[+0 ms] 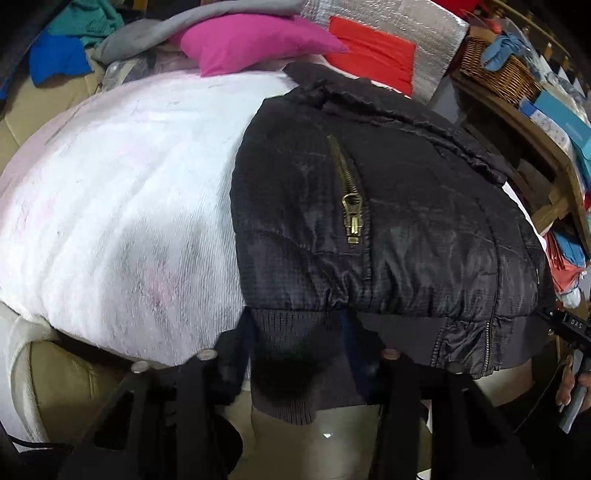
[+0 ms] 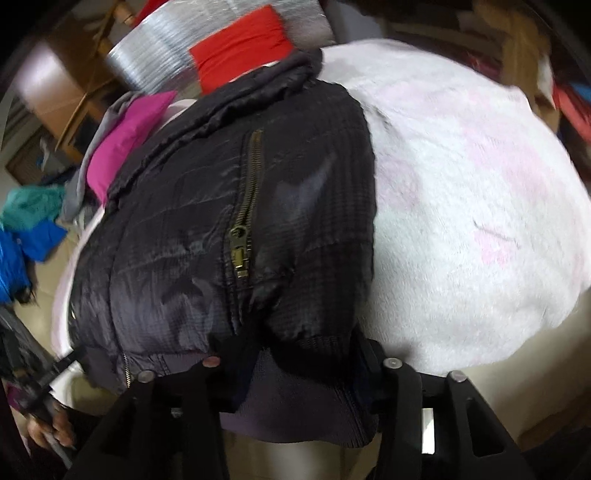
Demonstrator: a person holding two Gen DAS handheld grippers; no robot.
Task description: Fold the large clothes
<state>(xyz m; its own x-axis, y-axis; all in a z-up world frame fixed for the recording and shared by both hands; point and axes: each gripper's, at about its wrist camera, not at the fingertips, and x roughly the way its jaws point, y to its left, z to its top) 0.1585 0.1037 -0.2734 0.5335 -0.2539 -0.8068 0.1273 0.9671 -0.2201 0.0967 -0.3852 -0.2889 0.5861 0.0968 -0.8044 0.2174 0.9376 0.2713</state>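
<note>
a black padded jacket (image 1: 388,221) is lying on a white fluffy blanket (image 1: 122,206), folded into a compact block, with its ribbed hem (image 1: 295,354) hanging over the blanket's near edge. a brass pocket zip (image 1: 351,192) is running across the top face of the jacket, pull tab toward the hem.

the left gripper (image 1: 299,347) is sitting at the hem, its two fingers standing either side of the ribbed band with the fabric filling the gap between them; the jaws are closing on the hem and pinching it. the right gripper (image 2: 303,354) is sitting at the same hem, its fingers likewise bracketing the knit band (image 2: 295,398), jaws clamping the fabric. in the left wrist view the other tool and the hand (image 1: 570,384) holding it are showing just beside the jacket's corner.

beyond the jacket's collar, a pink cushion (image 1: 251,40) and a red cloth (image 1: 373,51) on a silver quilted sheet (image 1: 424,33) are lying at the far edge of the blanket. a wicker basket (image 1: 495,70) is standing off to one side of the jacket, past the collar. blue and teal clothes (image 2: 29,225) are piling up well apart from the jacket, beyond the pink cushion.
</note>
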